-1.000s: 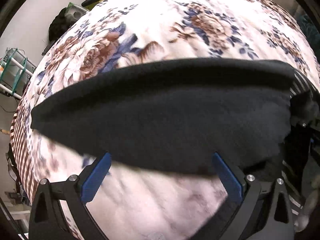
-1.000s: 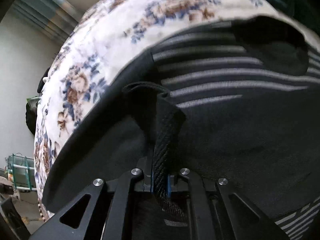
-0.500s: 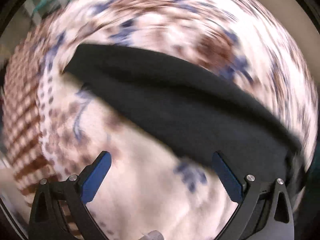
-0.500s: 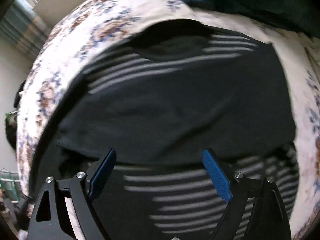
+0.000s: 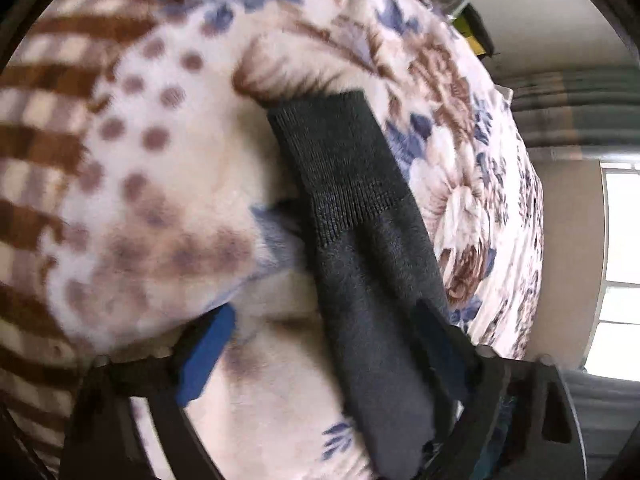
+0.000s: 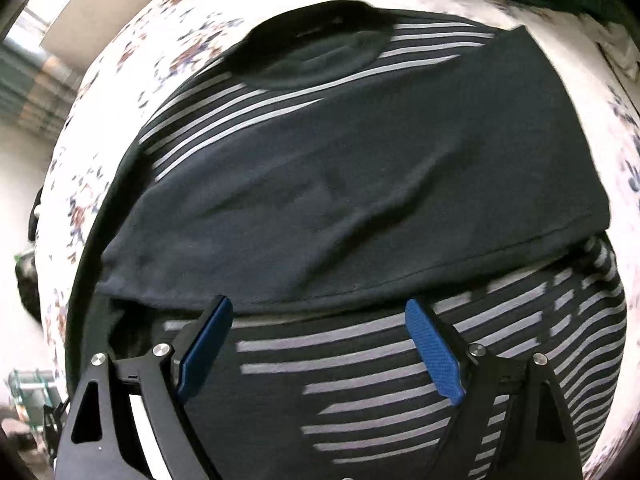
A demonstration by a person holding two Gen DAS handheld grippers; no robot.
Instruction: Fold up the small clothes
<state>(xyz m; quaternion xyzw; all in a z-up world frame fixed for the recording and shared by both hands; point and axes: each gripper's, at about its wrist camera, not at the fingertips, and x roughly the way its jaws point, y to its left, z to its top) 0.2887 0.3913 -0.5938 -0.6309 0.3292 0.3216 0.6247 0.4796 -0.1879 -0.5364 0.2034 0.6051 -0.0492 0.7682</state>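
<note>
Since a second ago our right gripper (image 6: 316, 350) has let go of the fold it pinched; its jaws have just been opening and now stand spread above the striped shirt (image 6: 360, 208), nothing between them. Our left gripper (image 5: 320, 356) has swung round to the sleeve (image 5: 360, 248); its jaws have just been closing, yet remain apart, the sleeve lying between them against the right finger, the left pad clear. We see the shirt flat on the floral blanket (image 6: 132, 60), one sleeve folded across its chest.
</note>
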